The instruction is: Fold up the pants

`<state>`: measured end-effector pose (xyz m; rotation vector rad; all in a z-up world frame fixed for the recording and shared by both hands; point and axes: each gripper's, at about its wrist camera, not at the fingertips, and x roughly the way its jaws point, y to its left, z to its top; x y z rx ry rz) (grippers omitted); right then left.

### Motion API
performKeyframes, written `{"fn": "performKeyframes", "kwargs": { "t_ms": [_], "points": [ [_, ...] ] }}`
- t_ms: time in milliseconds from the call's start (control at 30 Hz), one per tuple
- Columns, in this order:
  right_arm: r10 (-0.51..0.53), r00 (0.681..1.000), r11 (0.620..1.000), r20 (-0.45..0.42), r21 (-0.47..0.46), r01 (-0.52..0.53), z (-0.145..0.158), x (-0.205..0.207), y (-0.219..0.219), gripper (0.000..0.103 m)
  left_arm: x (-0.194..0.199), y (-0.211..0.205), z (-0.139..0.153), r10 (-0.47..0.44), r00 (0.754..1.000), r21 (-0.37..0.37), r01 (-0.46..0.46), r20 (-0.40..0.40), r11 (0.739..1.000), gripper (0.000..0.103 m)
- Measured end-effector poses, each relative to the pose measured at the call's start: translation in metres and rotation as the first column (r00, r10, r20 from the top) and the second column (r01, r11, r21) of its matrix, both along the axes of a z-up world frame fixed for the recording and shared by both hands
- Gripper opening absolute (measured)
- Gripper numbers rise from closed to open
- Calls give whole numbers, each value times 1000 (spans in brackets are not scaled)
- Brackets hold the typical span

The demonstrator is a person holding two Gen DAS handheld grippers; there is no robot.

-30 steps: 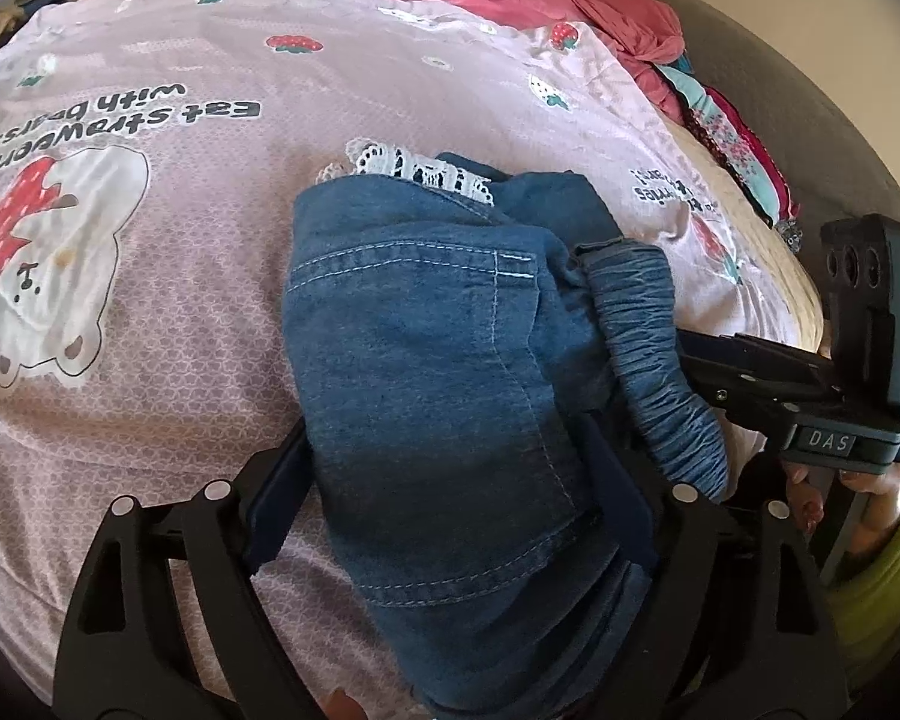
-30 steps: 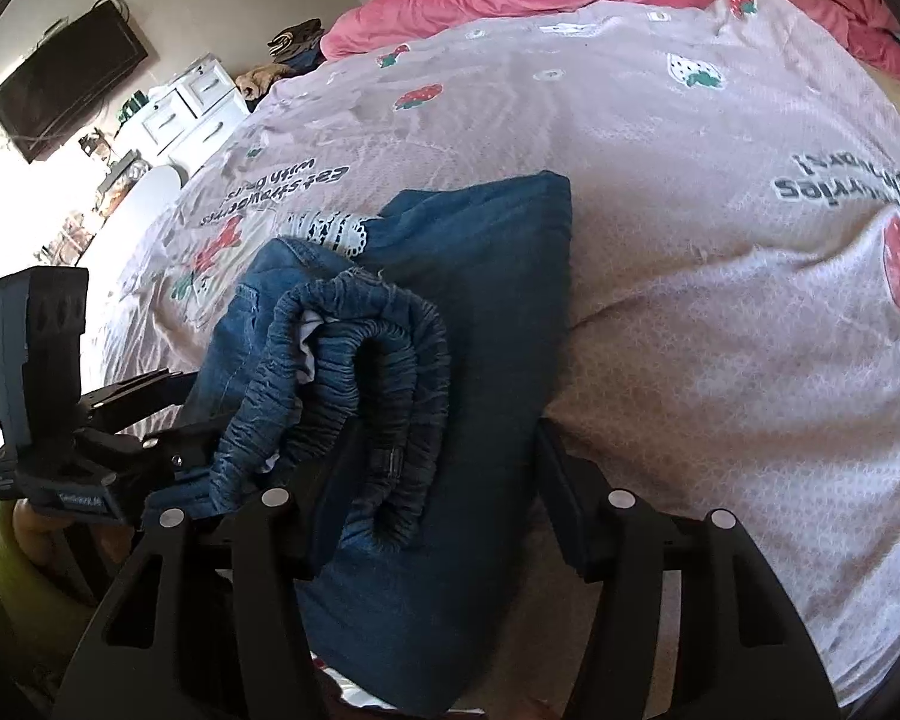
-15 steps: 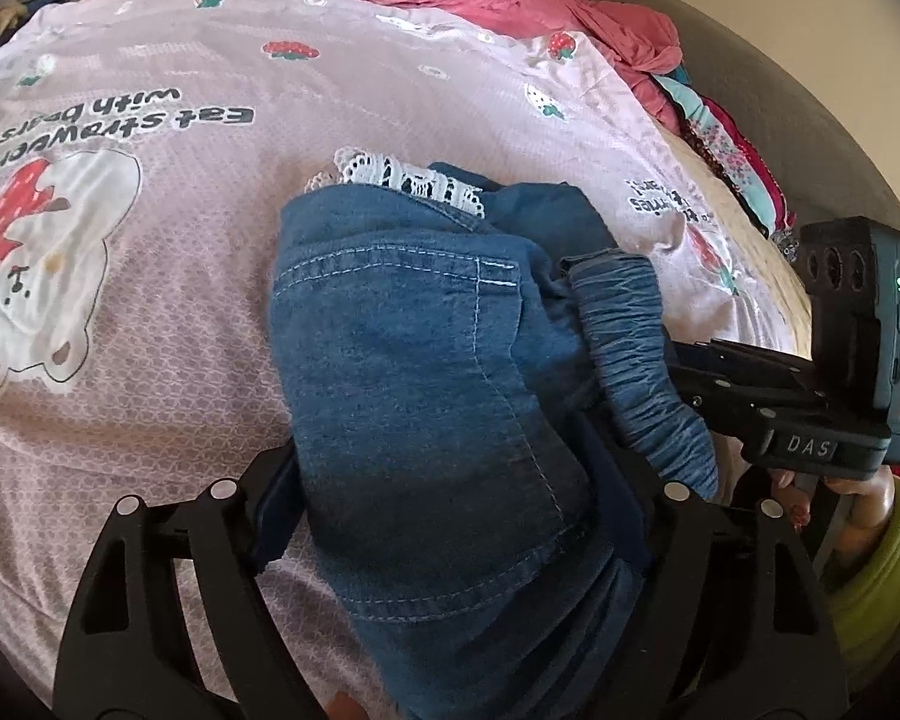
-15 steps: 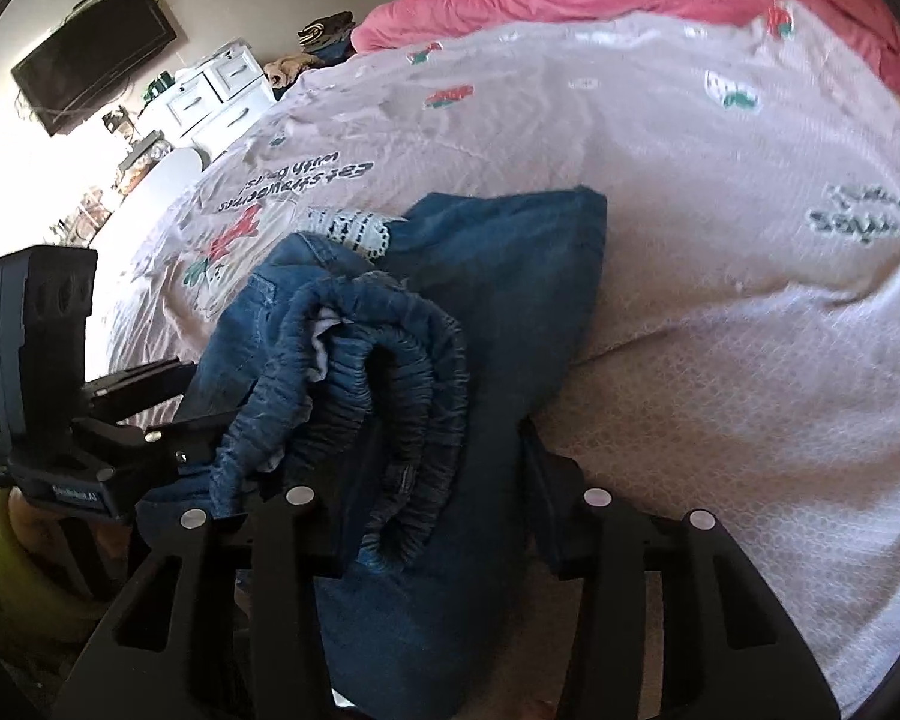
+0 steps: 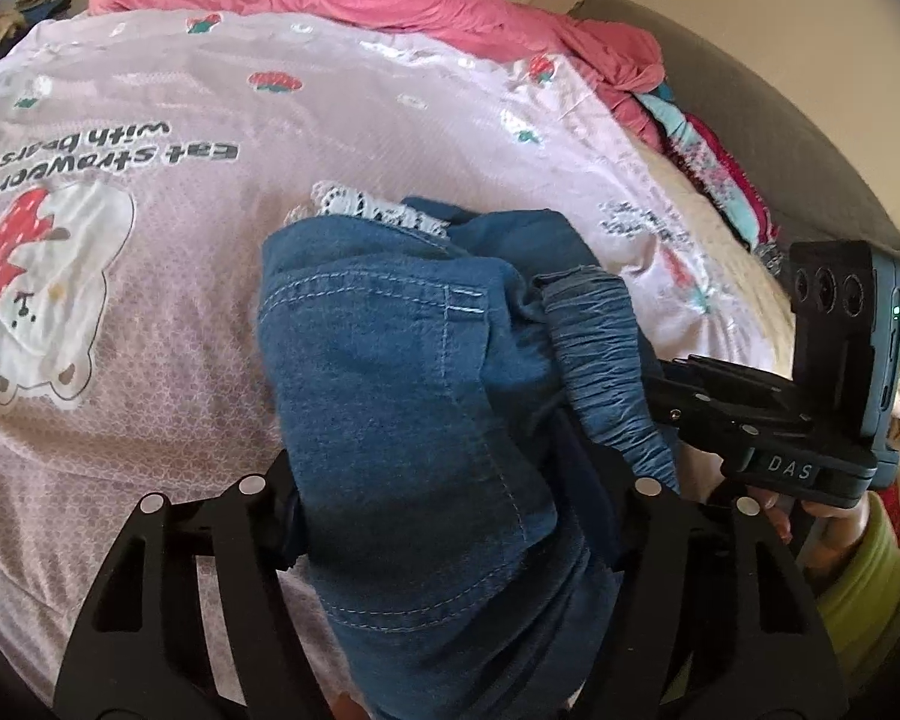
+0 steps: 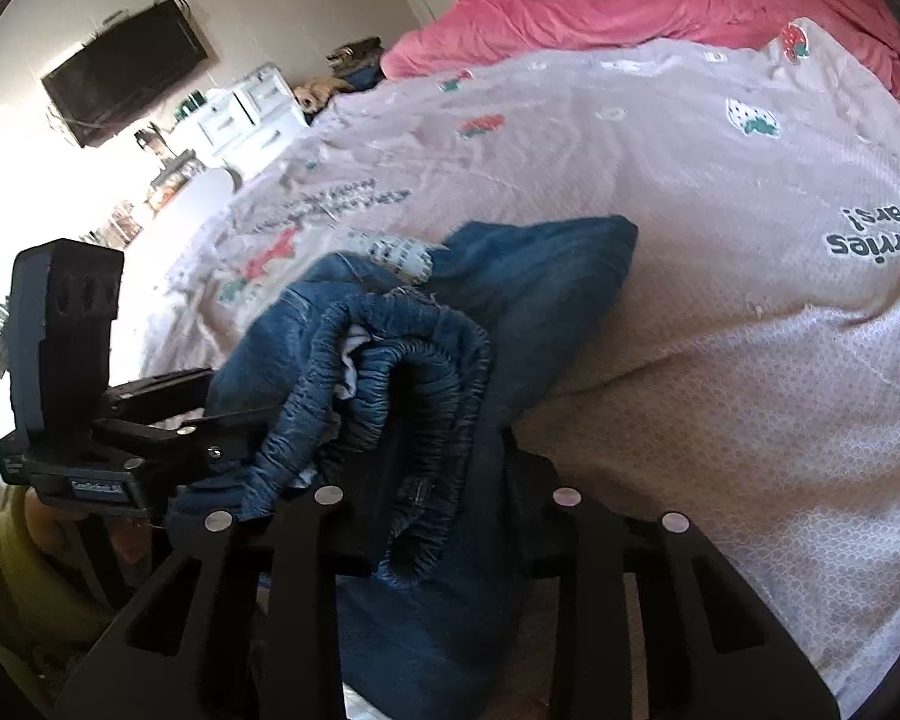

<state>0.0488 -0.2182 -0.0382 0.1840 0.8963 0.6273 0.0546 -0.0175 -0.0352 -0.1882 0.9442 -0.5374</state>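
The folded blue denim pants with a gathered elastic waistband (image 5: 426, 420) fill the frame's lower centre, half lifted off the pink strawberry-print bedspread (image 5: 150, 276). The left claw (image 5: 444, 516) and right claw (image 6: 444, 516) each clamp the bundle. Judged mid-carry; next, lower it flat and release.

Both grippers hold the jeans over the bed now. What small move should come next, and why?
Probably carry the jeans forward and lower them flat onto the bedspread: the left gripper and right gripper each pinch the bunched denim, and the waistband hangs doubled.
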Motion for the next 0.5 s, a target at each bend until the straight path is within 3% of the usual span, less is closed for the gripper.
{"fn": "performKeyframes", "kwargs": {
  "t_ms": [500],
  "points": [
    [5, 996, 1000, 95, -3, -4, 38, 15, 7, 29, 21, 4, 33, 16, 998, -12, -15, 64, 1000, 60]
  ]
}}
